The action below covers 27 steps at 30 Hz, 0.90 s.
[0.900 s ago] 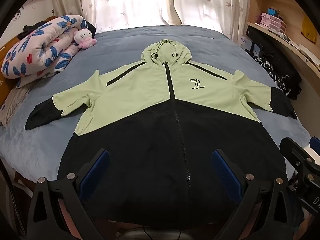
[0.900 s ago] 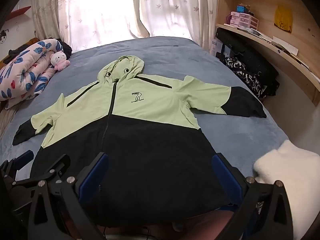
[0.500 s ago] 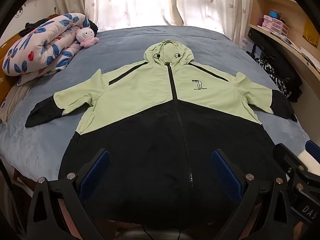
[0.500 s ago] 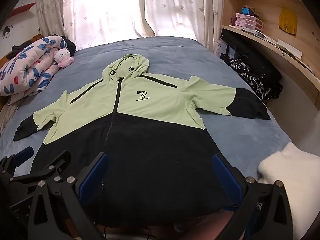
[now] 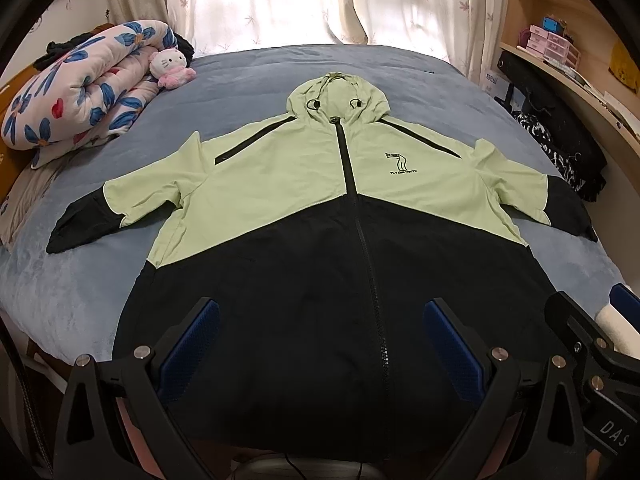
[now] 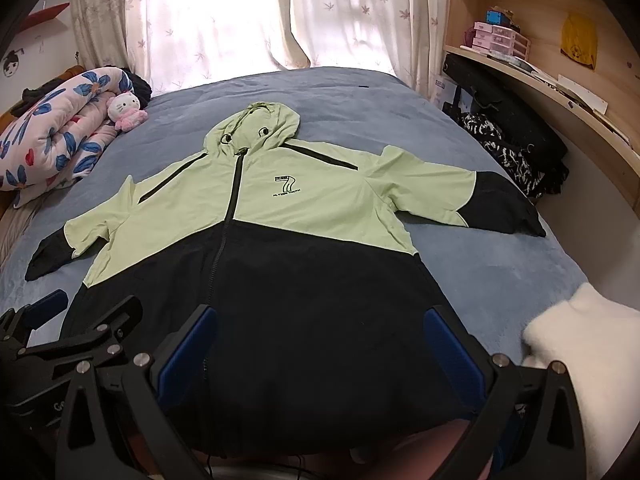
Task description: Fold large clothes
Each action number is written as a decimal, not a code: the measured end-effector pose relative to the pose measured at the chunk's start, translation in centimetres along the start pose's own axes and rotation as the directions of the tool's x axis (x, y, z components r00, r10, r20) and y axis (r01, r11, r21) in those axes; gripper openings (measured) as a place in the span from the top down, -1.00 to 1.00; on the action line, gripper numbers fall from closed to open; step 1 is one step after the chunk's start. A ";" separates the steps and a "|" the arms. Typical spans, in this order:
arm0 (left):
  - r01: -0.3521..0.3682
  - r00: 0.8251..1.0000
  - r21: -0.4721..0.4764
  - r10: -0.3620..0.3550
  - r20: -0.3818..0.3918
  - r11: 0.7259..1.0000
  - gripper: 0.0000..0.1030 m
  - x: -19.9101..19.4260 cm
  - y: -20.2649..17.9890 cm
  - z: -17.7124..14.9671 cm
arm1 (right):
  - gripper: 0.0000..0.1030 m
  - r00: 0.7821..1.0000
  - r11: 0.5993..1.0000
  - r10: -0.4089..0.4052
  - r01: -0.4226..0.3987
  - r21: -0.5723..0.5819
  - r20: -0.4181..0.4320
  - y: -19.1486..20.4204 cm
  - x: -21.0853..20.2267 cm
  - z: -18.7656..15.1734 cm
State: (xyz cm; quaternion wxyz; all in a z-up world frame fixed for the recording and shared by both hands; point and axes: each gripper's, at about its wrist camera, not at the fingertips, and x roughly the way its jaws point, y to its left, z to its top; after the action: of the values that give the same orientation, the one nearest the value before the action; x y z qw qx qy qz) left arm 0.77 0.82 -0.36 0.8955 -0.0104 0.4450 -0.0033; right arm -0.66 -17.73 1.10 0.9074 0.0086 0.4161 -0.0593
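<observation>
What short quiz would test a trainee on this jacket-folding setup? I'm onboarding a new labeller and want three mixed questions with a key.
1. True or false: the jacket lies spread flat on the bed with its zipper closed.
2. Which thing sits against the floral quilt? A) a book B) a pink plush toy C) a shoe
3. Fill in: the left gripper and the right gripper both hang over the jacket's black lower part with their fingers ____.

Key: 1 true; 2 B; 3 open
</observation>
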 end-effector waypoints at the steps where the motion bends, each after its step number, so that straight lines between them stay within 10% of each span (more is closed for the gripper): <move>1: 0.000 1.000 0.000 0.000 -0.001 1.000 -0.96 0.0 0.0 0.0 | -1.00 1.000 1.000 0.001 -0.001 0.000 0.000 0.0 0.0 0.0; 27: 0.003 1.000 0.001 -0.003 -0.010 1.000 -0.96 0.2 0.4 -0.1 | -1.00 1.000 1.000 -0.003 0.003 -0.003 0.001 0.1 0.1 0.0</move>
State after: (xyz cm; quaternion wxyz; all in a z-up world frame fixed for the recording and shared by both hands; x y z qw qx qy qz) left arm 0.78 1.21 -0.56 0.8931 -0.0106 0.4496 -0.0047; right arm -0.63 -17.64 1.00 0.9075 0.0066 0.4156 -0.0600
